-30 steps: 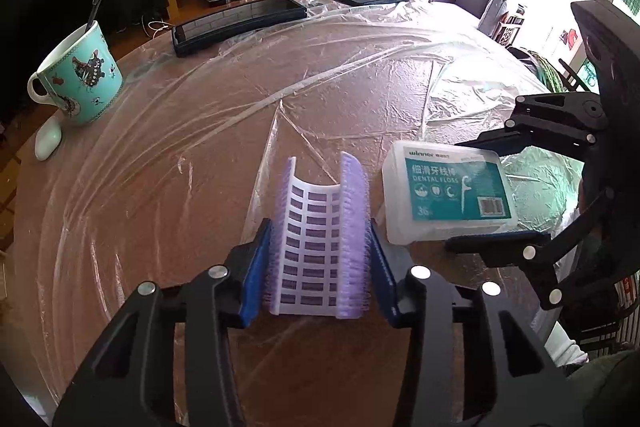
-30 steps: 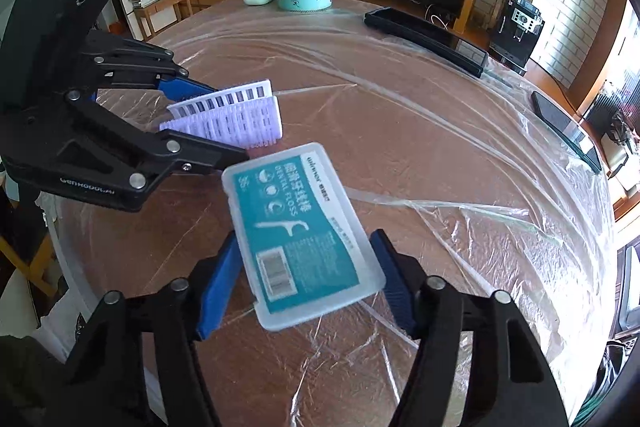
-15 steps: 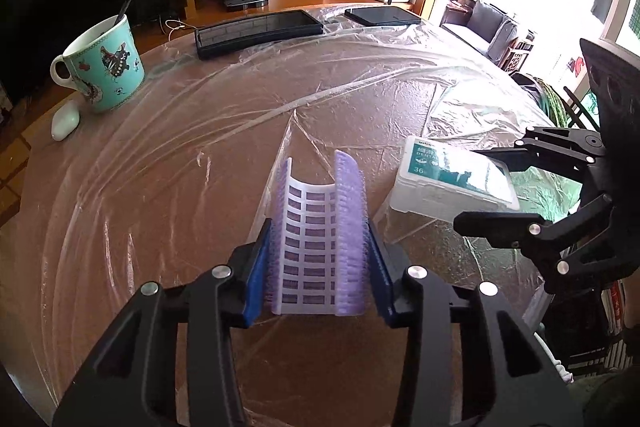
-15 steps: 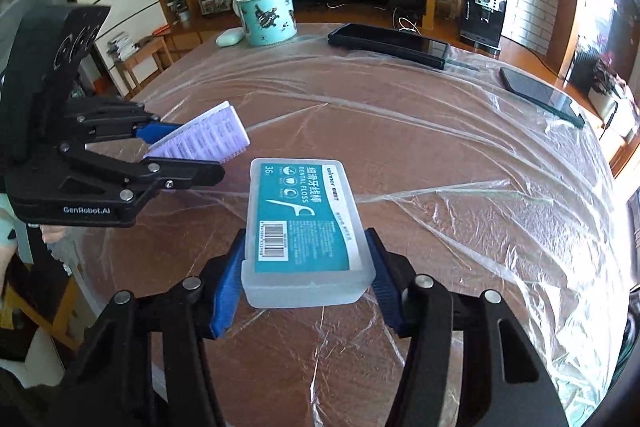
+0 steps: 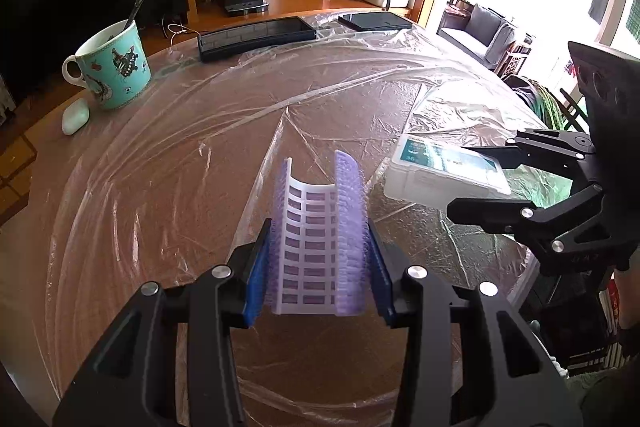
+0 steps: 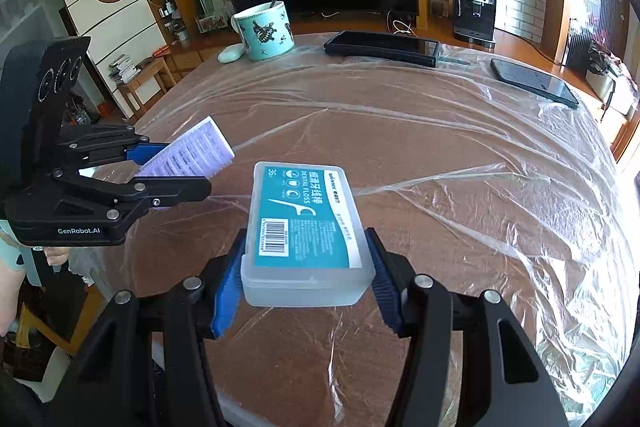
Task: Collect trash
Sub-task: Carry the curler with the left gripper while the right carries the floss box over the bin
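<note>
My left gripper (image 5: 316,267) is shut on a curved purple-and-white bristle pad (image 5: 316,227), held above the round table. The pad also shows in the right wrist view (image 6: 192,151), with the left gripper (image 6: 176,167) at the left there. My right gripper (image 6: 304,267) is shut on a clear dental floss box (image 6: 304,227) with a teal label, held level above the table. The box (image 5: 444,171) and right gripper (image 5: 484,179) show at the right of the left wrist view, beside the pad.
Wrinkled clear plastic sheet (image 5: 360,99) covers the brown table. A teal mug (image 5: 112,67) with a spoon and a small white case (image 5: 75,115) stand far left. A black tray (image 5: 256,37) and a dark tablet (image 5: 374,21) lie at the far edge.
Both grippers have lifted and tilted back, each keeping its object. The floss box turned from slanted to level and straight in the right gripper. More of the room shows now.
</note>
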